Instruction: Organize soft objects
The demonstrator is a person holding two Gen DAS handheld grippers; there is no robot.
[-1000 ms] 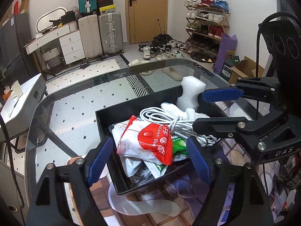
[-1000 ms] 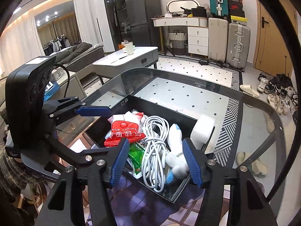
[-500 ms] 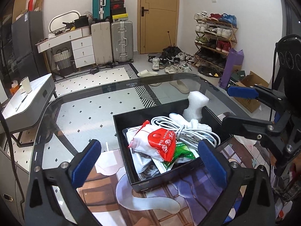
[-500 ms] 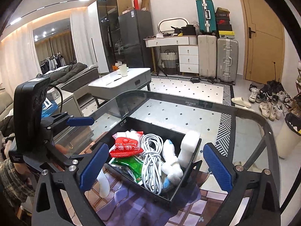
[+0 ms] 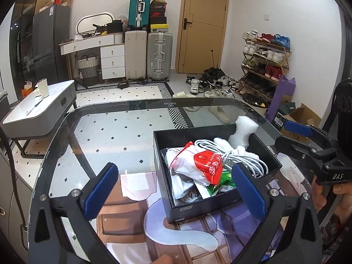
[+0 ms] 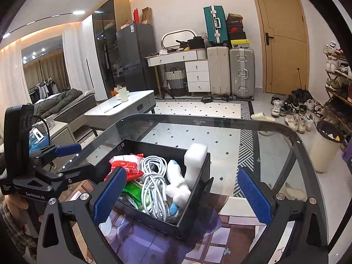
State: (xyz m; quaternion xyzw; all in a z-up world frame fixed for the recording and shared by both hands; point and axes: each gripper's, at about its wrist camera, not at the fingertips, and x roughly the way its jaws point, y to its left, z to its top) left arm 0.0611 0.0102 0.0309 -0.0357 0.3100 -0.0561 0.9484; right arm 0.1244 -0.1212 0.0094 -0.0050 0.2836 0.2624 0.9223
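A black open box (image 5: 222, 202) (image 6: 193, 189) stands on the glass table. It holds a red-and-white bag (image 5: 198, 165) (image 6: 125, 165), a green packet (image 5: 222, 181) (image 6: 133, 190), a coiled white cable (image 5: 246, 160) (image 6: 154, 180), a white plush toy (image 6: 178, 187) and a white foam block (image 5: 243, 131) (image 6: 194, 160). My left gripper (image 5: 175, 190) is open and empty, above the table just left of the box. My right gripper (image 6: 181, 192) is open and empty, in front of the box's near right corner.
A printed mat (image 5: 132, 226) (image 6: 154, 242) lies under the box. The table's rounded dark rim (image 5: 48, 154) (image 6: 308, 154) runs all around. A low grey side table (image 5: 39, 114) stands at the left, with suitcases, shoes and a bin (image 6: 325, 147) beyond.
Both grippers have pulled up and back from the box and their jaws have opened wide. The things in the box have not moved.
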